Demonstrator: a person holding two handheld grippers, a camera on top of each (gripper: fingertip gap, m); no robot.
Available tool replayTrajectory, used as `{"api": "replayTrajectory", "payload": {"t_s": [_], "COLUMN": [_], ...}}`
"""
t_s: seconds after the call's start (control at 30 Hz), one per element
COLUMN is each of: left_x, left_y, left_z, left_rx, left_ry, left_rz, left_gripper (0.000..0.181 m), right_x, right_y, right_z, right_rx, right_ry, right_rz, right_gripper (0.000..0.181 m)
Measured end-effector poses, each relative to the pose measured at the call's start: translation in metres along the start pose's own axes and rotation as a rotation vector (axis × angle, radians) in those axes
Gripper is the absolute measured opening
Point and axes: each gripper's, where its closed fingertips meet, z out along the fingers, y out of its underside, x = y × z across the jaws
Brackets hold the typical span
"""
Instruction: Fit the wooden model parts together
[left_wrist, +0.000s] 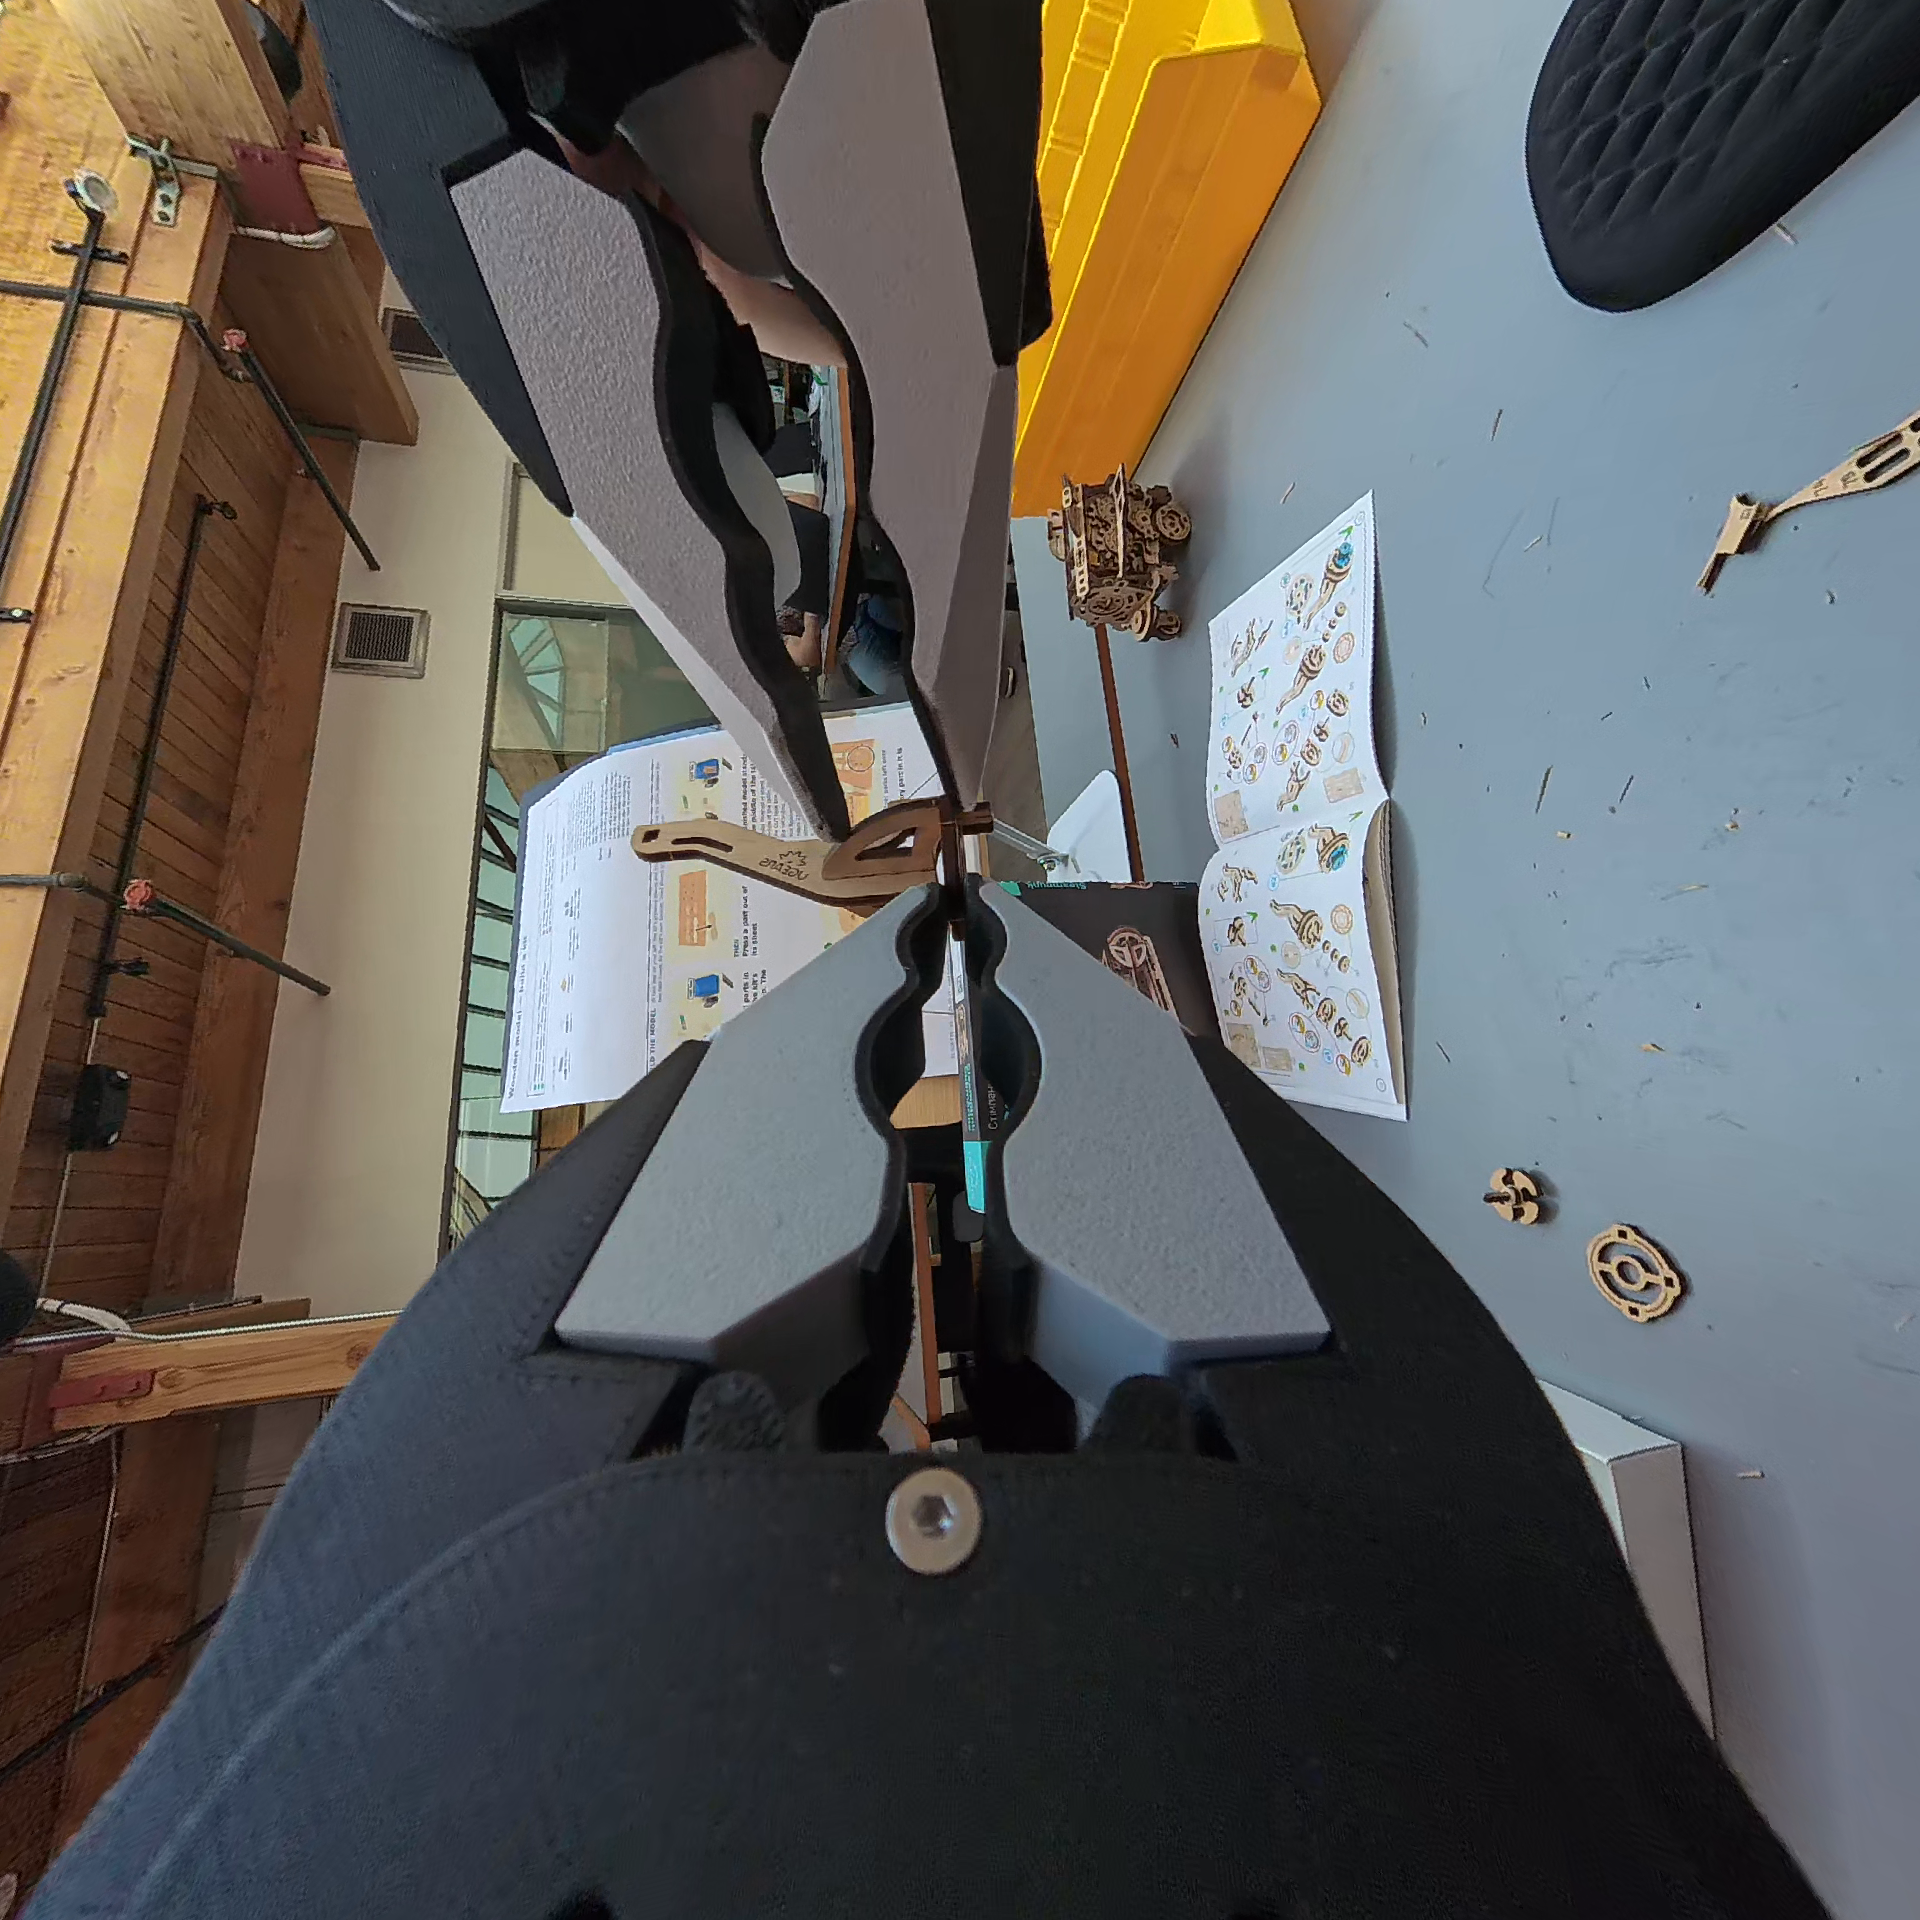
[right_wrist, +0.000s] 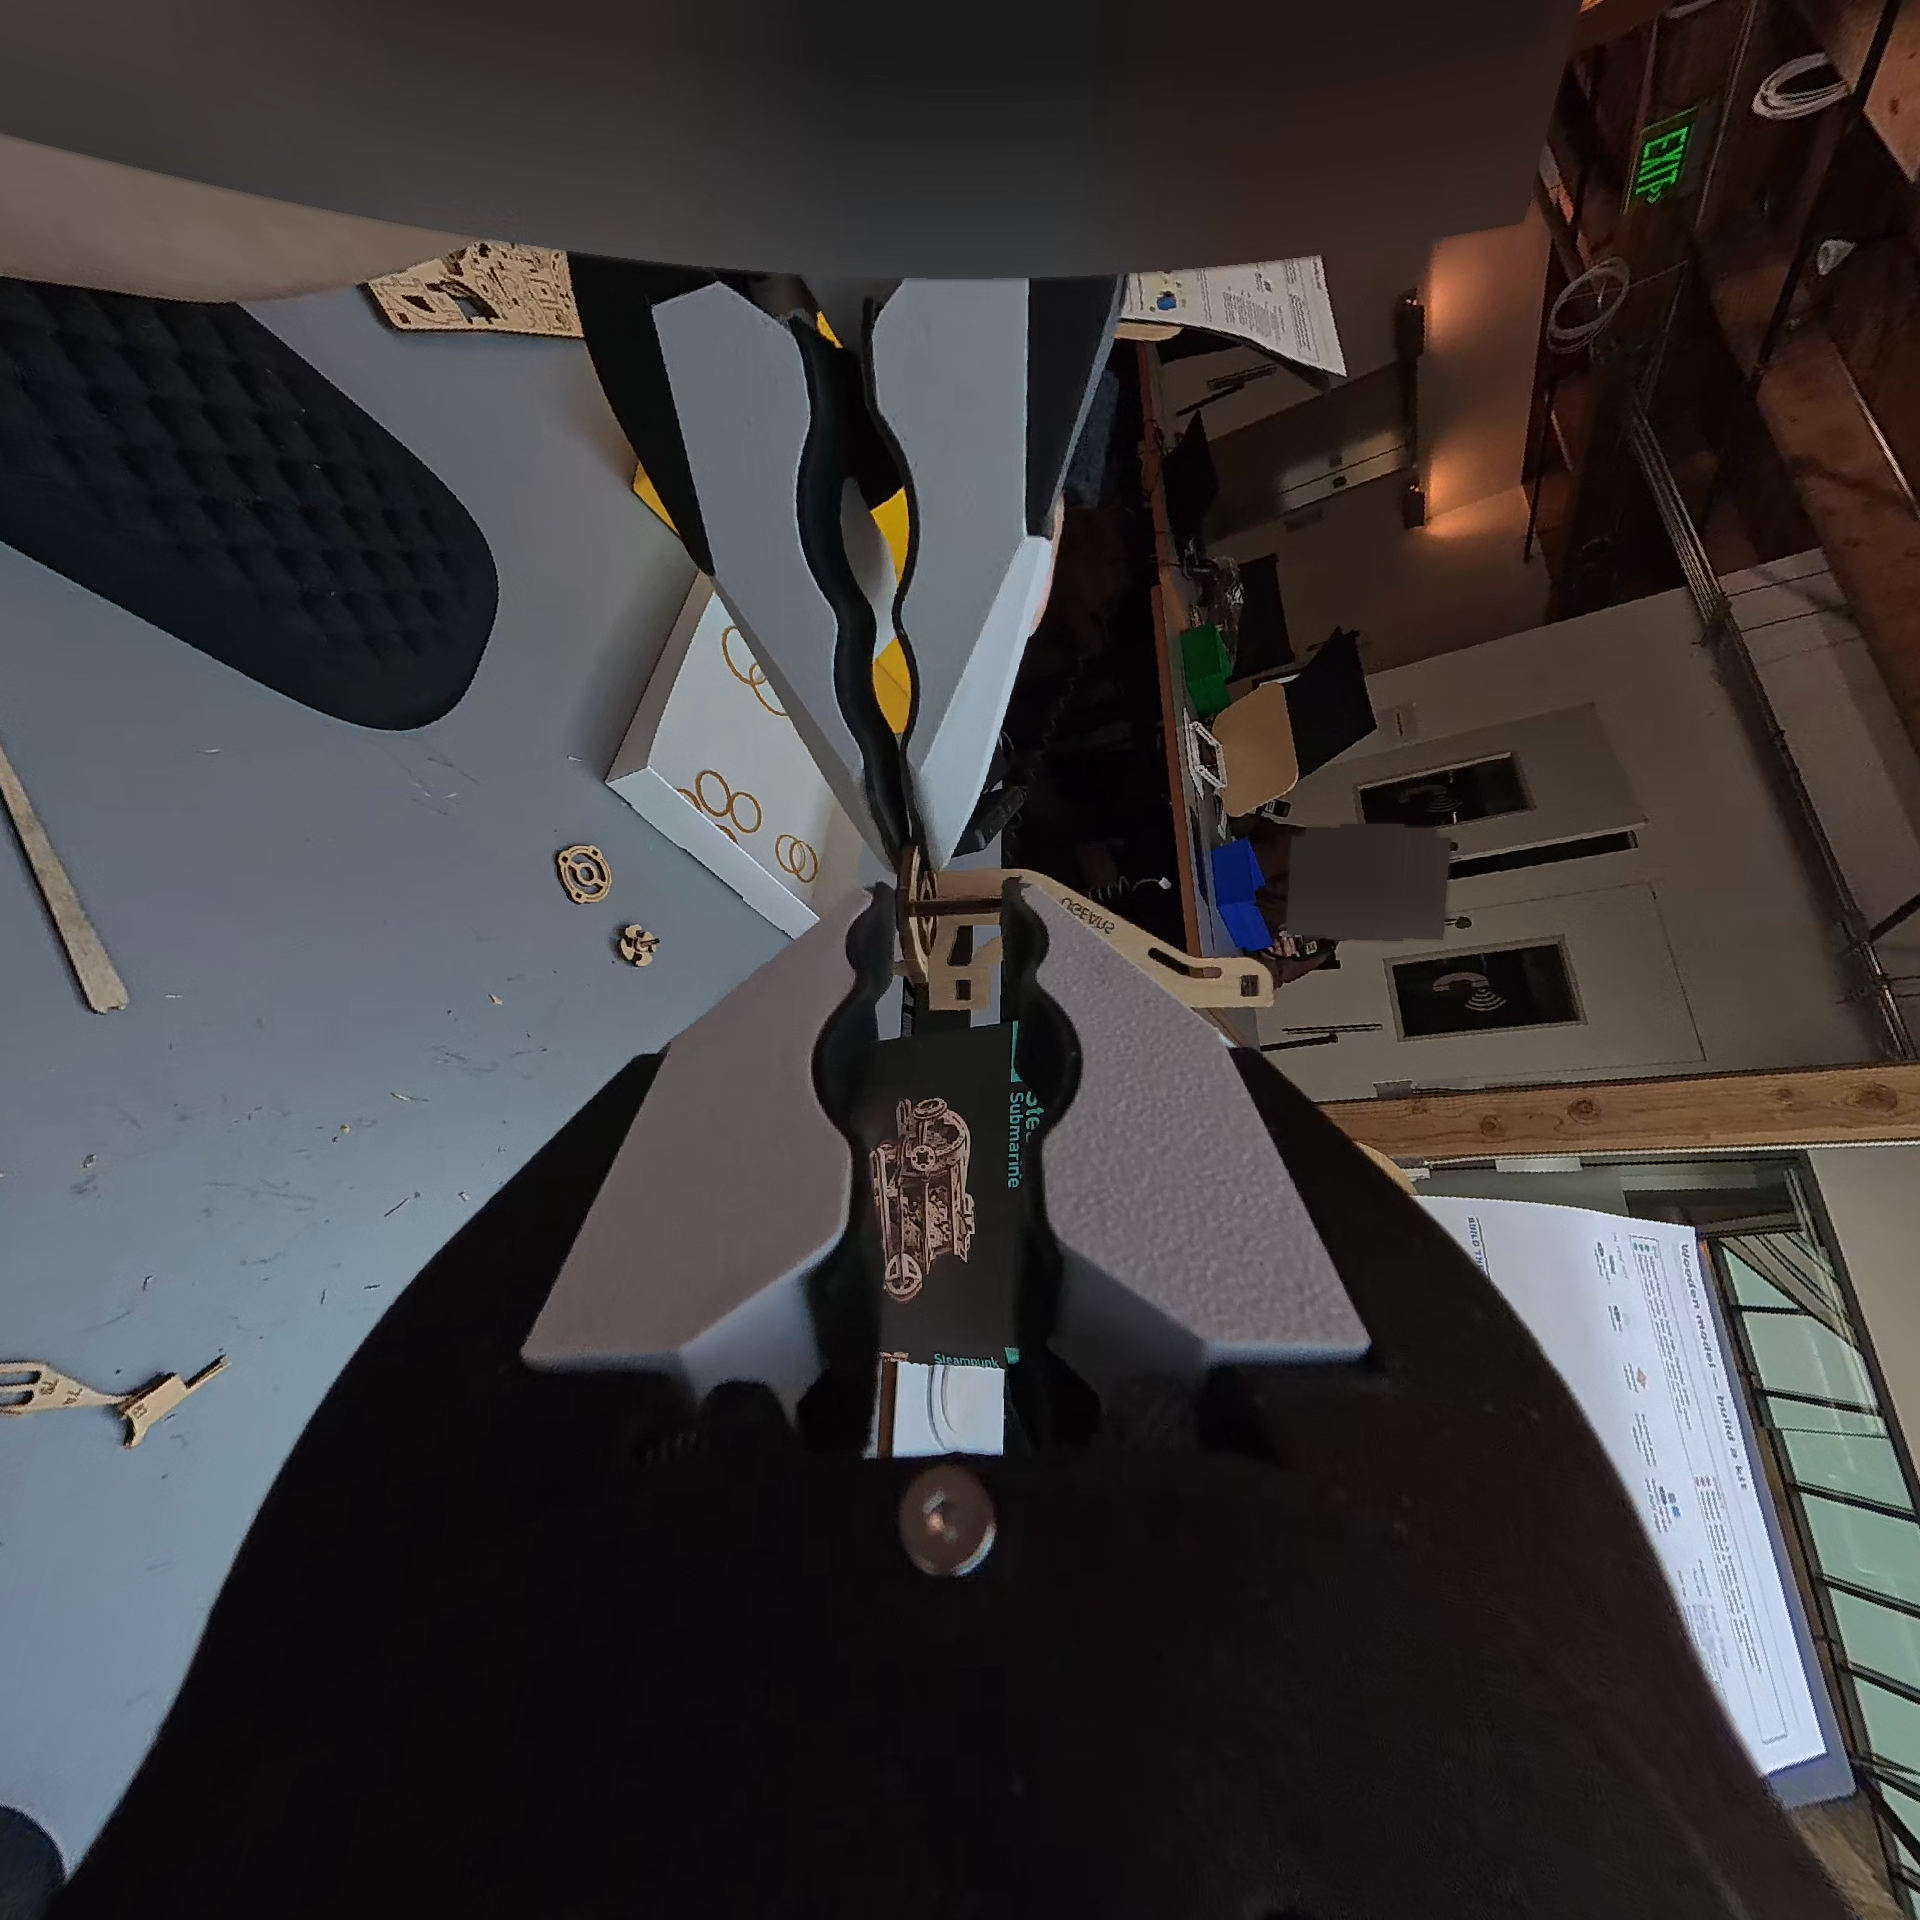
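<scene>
Both grippers are held up off the grey table (left_wrist: 1558, 727), tip to tip. My left gripper (left_wrist: 951, 909) is shut on a small round wooden disc (left_wrist: 951, 868), seen edge-on; in the right wrist view the gripper (right_wrist: 902, 847) comes in from the top and the disc (right_wrist: 920, 909) shows its face. My right gripper (right_wrist: 948, 909) is shut on the wide end of a long flat wooden arm piece (right_wrist: 1132, 940). In the left wrist view it (left_wrist: 904, 821) comes from above with the arm piece (left_wrist: 769, 854). The disc sits against the arm's wide end.
On the table lie an open instruction booklet (left_wrist: 1299, 810), a built wooden model (left_wrist: 1122, 551), a yellow bin (left_wrist: 1143, 260), a black cushion (left_wrist: 1714, 135), a ring part (left_wrist: 1633, 1273), a small gear (left_wrist: 1515, 1195), a second arm piece (left_wrist: 1818, 488), a white box (right_wrist: 727, 748) and a black kit box (right_wrist: 935, 1195). The tips of both grippers are at nearly the same place.
</scene>
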Motion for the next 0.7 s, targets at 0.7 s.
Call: {"api": "replayTrajectory", "payload": {"t_s": [0.7], "left_x": [-0.057], "left_y": [0.002], "left_z": [-0.008], "left_rx": [0.417], "left_ry": [-0.078], "left_rz": [-0.655], "left_gripper": [0.001], "right_x": [0.033], "right_y": [-0.019], "right_z": [-0.021], "right_rx": [0.249], "right_ry": [0.141], "right_rz": [0.043], "right_gripper": [0.033]}}
